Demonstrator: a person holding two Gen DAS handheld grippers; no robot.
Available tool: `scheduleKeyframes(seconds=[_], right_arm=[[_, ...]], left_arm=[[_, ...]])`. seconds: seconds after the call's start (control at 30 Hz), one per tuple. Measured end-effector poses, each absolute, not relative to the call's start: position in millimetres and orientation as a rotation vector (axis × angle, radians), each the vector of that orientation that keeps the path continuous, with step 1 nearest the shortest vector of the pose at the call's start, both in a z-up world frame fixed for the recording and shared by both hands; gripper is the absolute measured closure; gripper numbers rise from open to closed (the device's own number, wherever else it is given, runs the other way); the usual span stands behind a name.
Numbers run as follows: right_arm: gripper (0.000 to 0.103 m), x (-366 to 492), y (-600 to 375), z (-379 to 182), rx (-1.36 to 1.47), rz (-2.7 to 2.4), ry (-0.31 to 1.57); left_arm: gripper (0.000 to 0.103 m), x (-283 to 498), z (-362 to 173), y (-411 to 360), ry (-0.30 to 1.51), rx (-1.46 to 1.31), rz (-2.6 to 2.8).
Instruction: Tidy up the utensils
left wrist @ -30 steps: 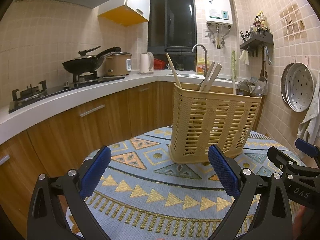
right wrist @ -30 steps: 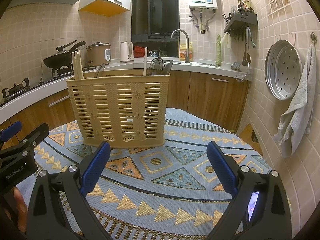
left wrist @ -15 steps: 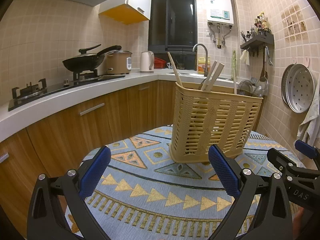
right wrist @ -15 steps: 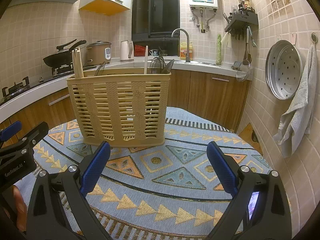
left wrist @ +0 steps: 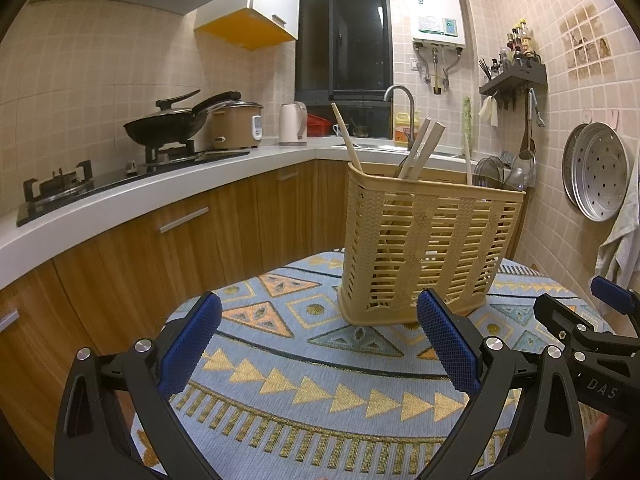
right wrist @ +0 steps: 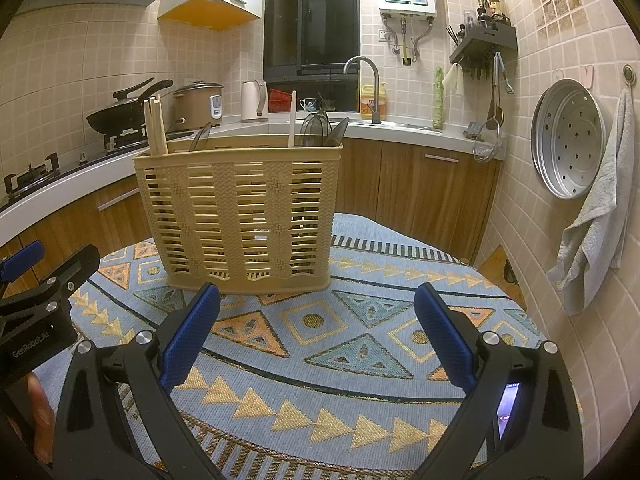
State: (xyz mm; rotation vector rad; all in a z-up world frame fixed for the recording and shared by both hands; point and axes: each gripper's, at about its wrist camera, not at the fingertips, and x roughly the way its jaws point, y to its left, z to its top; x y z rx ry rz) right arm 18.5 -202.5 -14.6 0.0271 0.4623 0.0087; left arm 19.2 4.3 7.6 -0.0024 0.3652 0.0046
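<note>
A: Where is the utensil basket (right wrist: 236,216) sitting?
B: It is standing upright on the patterned cloth (right wrist: 328,344) covering the worktop, ahead of both claws and touching neither

A: What is showing inside it?
B: Wooden chopsticks (right wrist: 154,126) are sticking up at its left end in the right wrist view, a pale stick (right wrist: 292,120) is rising nearer the middle, and dark utensils (right wrist: 324,128) are leaning at the right end

A: How is the left claw (left wrist: 320,352) looking?
B: Its blue pads are standing wide apart with nothing between them, hovering over the cloth

A: And the right claw (right wrist: 316,340)?
B: It is also gaping and empty, pointing at the basket's long side
</note>
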Motion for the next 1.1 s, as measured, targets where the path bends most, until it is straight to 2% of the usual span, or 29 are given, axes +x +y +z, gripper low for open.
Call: scheduleKeyframes(seconds=[1.1], right_arm=[[0.009,21.6,-199.2,-16.4,0.013,0.015,0.479]], left_arm=[[0.008,19.7,7.8,3.8,0.367,0.003,0.006]])
